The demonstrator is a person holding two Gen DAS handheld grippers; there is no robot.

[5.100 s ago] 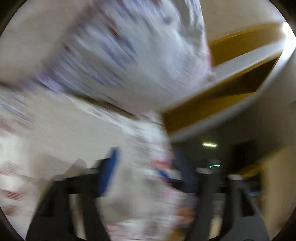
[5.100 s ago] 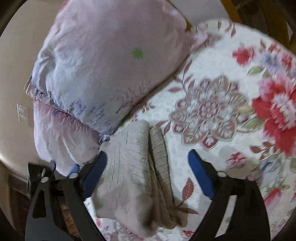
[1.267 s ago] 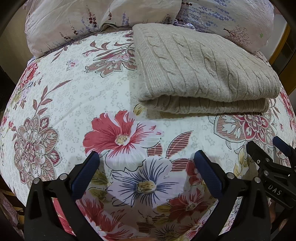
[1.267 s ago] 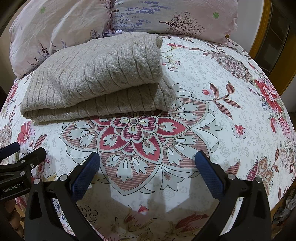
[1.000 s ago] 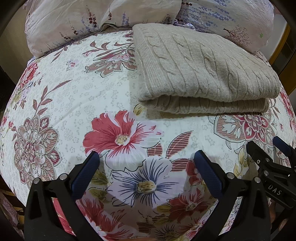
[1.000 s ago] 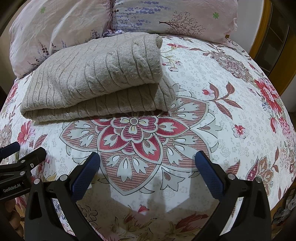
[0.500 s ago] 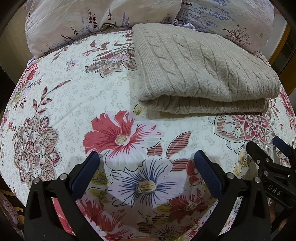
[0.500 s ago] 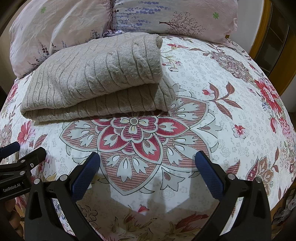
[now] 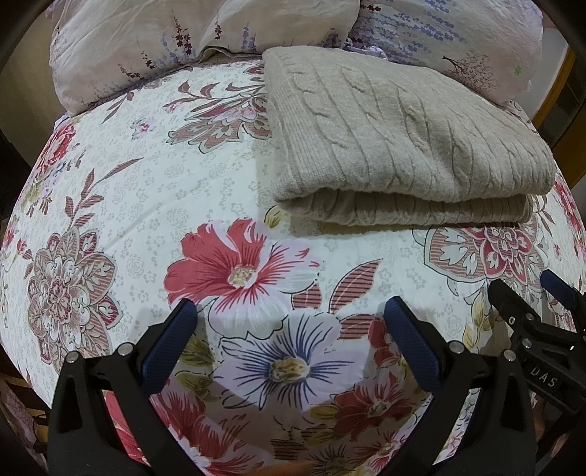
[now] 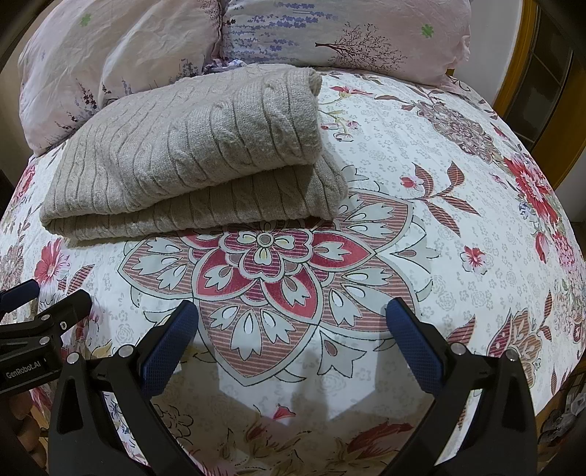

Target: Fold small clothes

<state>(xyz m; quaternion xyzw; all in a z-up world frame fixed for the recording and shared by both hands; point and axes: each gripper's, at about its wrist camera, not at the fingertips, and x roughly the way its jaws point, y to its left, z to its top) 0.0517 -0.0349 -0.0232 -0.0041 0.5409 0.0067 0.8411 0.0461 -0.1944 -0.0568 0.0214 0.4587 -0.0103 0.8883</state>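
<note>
Nothing has moved over the last second: left tool [image 9: 289, 326] and right tool [image 10: 291, 326] hang spread and empty over the bed [image 9: 154, 175]. Sweater [image 9: 399, 131] sits folded near the pillows [image 10: 329, 33]; folding looks done.

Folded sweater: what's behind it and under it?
Behind the sweater are two pillows. Under it lies the floral bedspread; the covered part is hidden.

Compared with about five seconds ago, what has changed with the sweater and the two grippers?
Both grippers have backed away from the beige sweater. The right gripper, earlier straddling it near the pillows, is now open over bare bedspread; the left gripper is also open and empty. For the last second nothing has moved; the sweater stays folded.
</note>
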